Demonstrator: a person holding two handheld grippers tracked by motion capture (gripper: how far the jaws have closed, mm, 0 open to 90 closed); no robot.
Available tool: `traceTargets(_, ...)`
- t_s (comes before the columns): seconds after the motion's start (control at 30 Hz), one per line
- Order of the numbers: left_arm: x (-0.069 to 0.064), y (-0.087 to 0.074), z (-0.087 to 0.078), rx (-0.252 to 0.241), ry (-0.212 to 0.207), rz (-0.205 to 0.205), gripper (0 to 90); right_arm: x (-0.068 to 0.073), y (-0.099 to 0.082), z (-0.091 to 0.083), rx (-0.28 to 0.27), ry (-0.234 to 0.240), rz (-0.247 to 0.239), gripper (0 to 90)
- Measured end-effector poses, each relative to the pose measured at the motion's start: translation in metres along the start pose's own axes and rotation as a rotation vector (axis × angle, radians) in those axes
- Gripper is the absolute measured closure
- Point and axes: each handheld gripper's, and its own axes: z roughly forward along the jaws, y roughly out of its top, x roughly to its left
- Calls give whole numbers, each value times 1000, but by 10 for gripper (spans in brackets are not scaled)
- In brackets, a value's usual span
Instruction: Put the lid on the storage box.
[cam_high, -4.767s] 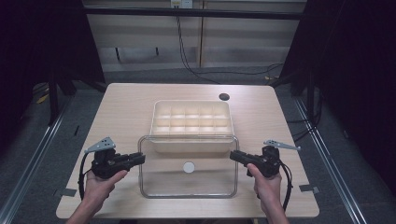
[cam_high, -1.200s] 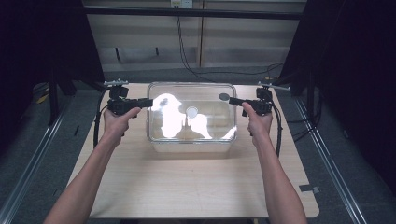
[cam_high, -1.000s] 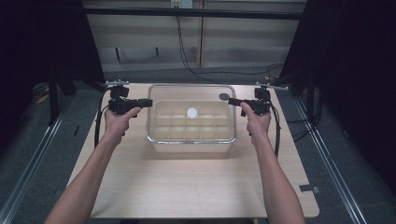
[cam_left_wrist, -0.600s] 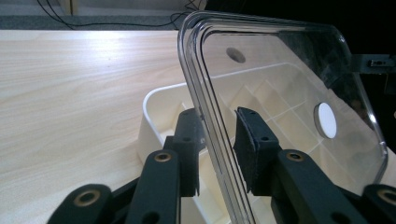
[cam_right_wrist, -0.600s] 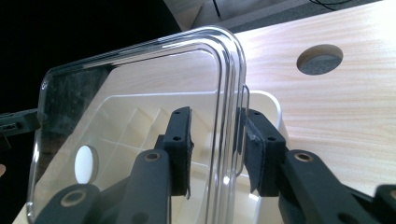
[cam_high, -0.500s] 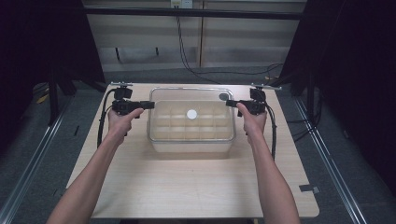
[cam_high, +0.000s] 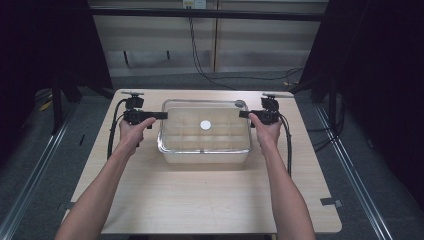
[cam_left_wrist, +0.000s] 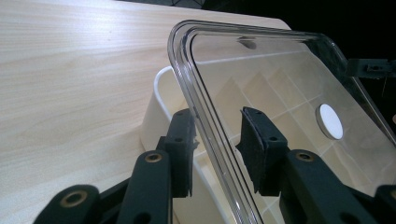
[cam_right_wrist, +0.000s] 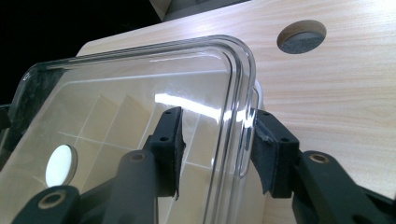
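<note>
- Now the clear lid (cam_high: 205, 125) sits flat on top of the cream box (cam_high: 205, 156), and the box stands in the far half of the wooden table (cam_high: 200, 200).
- A few seconds ago the lid lay on the near part of the table, in front of the box, so it has been carried over and set down on it.
- One second ago it was tipped up and shining; at this moment it lies level, and I can see the little square rooms of the box through it.
- A white round dot (cam_high: 205, 124) shows in the middle of the lid.
- My left gripper (cam_left_wrist: 217, 144) has its jaws spread, one on each side of the lid's left rim, and there is a gap by the right-hand pad (cam_left_wrist: 254, 140), so I judge it is not pinching.
- My right gripper (cam_right_wrist: 219, 149) is spread the same way around the right rim; the pads (cam_right_wrist: 170, 140) stand apart from the plastic.
- I think this means the lid is let go and rests by itself.
- I cannot tell if it is pressed down all the way or just lying there.
- Past the right rim, a small round hole (cam_right_wrist: 301, 36) sits in the table top.
- The next thing, I guess, is to pull both hands (cam_high: 134, 131) away to the sides.
</note>
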Motion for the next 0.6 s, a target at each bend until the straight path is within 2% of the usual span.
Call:
traceTargets(0.2,4,-3,5,19,-5,-16,639,0,-1,4,8,-24,-7,543)
traceTargets(0.23,6,-3,6,26,-6,-7,636,0,-2,5,10,-28,-11,540)
traceTargets(0.27,6,-5,7,20,-8,-25,633,-1,-3,6,10,-32,-14,535)
traceTargets(0.37,9,-8,10,34,-8,-31,618,-1,-5,10,18,-50,-9,534)
traceTargets(0.5,10,-9,12,34,-15,-48,608,-2,-8,11,-8,-51,7,541)
traceTargets(0.6,11,-9,13,43,-17,-42,603,-4,-9,11,-12,-40,8,543)
